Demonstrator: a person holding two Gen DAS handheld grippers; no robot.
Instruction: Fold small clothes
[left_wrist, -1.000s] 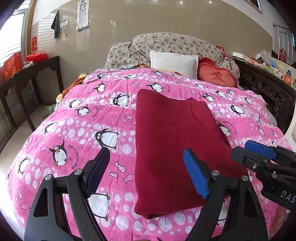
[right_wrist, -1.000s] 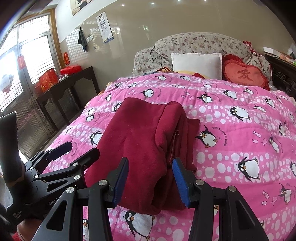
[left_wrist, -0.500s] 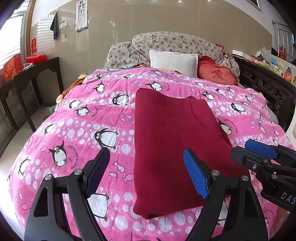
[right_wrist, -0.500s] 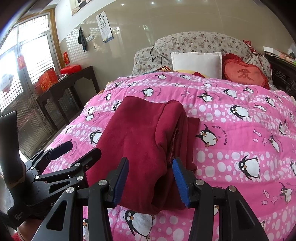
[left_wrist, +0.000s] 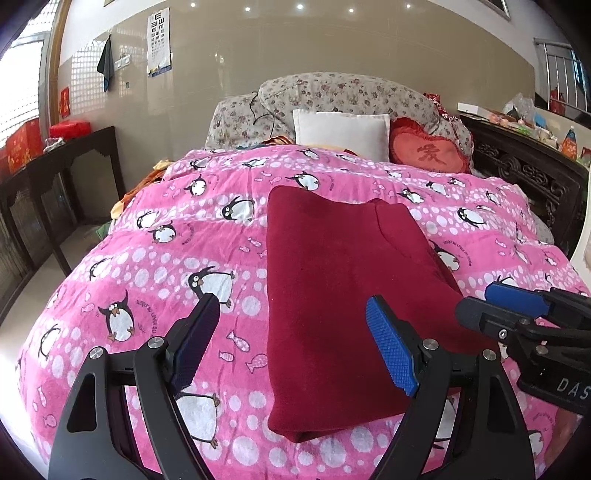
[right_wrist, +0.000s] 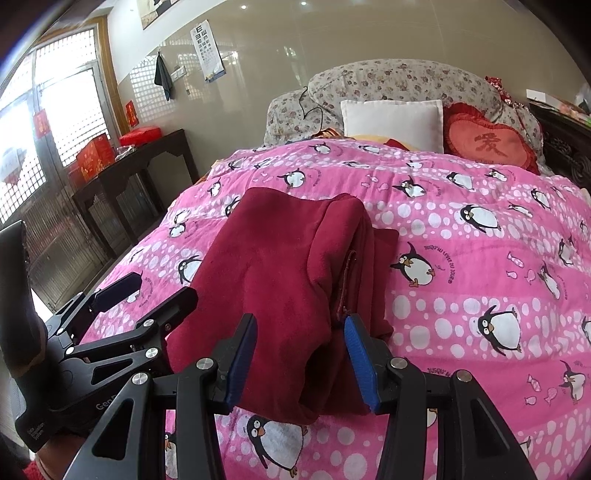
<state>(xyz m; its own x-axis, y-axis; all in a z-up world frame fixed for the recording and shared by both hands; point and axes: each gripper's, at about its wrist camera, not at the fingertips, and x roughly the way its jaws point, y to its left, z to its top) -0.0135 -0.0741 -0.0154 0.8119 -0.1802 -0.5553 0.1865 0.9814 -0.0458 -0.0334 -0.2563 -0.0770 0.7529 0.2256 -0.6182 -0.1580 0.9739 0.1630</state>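
A dark red garment (left_wrist: 332, 302) lies folded lengthwise on the pink penguin quilt (left_wrist: 147, 258) covering the bed, its near end close to the foot edge and its far end pointing toward the pillows. The left gripper (left_wrist: 291, 347) hangs above the near end with its jaws spread wide and nothing between them; one pad sits over the quilt, the other over the cloth. The right gripper (right_wrist: 299, 365) is also spread wide and empty, straddling the thick right-hand fold of the garment near the foot edge.

To my eye the risk lies in that bulky right side, where several layers stack up and a seam edge (right_wrist: 345, 280) shows. A pinch there could catch only the top layers, so the bundle would slide apart when lifted. The left gripper, half off the cloth, could just as easily nip the quilt along with it and drag the bedding. The fleece looks soft and slack, so an uneven lift would probably skew the next fold.

As for containers, only red boxes (right_wrist: 92, 157) stand on the dark side table (right_wrist: 147, 155) by the window; I cannot tell what they hold.
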